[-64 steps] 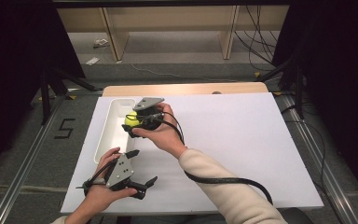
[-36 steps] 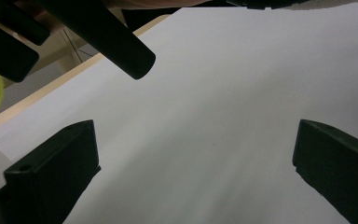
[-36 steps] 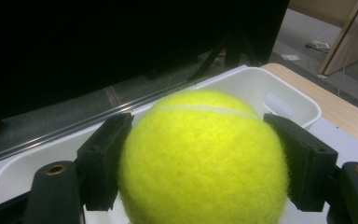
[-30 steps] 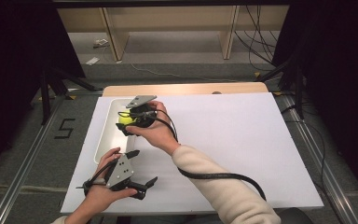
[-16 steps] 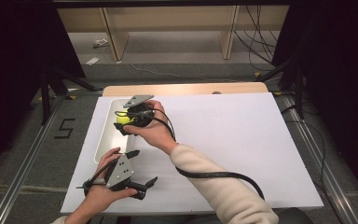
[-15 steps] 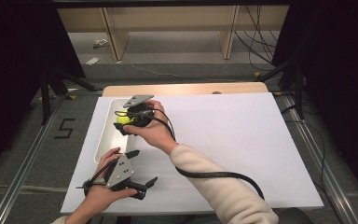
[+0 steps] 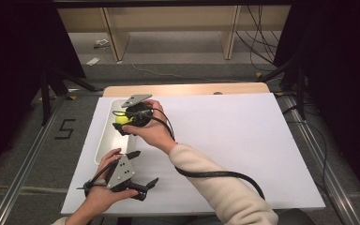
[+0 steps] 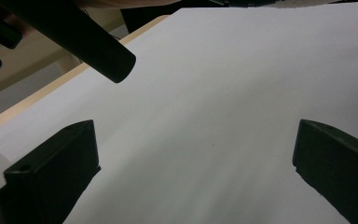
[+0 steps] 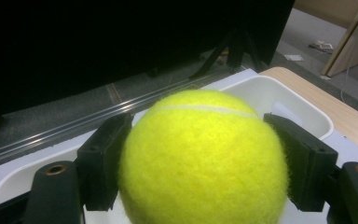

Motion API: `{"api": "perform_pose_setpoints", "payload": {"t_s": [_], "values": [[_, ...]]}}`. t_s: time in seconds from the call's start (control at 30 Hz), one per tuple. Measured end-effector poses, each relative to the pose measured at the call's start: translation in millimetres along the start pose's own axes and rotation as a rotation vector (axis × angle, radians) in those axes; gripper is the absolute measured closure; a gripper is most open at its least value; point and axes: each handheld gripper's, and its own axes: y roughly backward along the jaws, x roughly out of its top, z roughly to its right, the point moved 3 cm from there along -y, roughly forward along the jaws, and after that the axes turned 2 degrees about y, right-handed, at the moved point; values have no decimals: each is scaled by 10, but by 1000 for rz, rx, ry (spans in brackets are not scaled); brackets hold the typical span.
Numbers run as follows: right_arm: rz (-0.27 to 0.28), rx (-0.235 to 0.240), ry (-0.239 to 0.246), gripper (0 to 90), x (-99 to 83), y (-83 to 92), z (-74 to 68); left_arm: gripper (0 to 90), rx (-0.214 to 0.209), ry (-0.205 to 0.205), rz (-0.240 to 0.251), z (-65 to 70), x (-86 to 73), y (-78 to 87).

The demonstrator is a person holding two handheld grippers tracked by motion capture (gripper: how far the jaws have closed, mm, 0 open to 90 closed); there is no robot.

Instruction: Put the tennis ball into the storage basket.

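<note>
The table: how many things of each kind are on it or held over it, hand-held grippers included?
Tennis ball: 1, clamped in the right hand-held gripper
White tray: 1
White sheet covering the table: 1
Hand-held grippers: 2, counting the left hand-held gripper, jaws apart
Total: 5

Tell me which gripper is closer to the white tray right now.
The right. The right gripper is over the white tray, its jaws clamped on a tennis ball. The left gripper sits with open jaws over the white sheet, nearer the person than the tray's near end.
</note>
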Motion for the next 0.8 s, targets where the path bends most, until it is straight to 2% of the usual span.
{"api": "perform_pose_setpoints", "payload": {"t_s": [0.8], "values": [[-18,10,11,271,45,-105,-21,0,-1,-4,-1,1,2,1]]}}
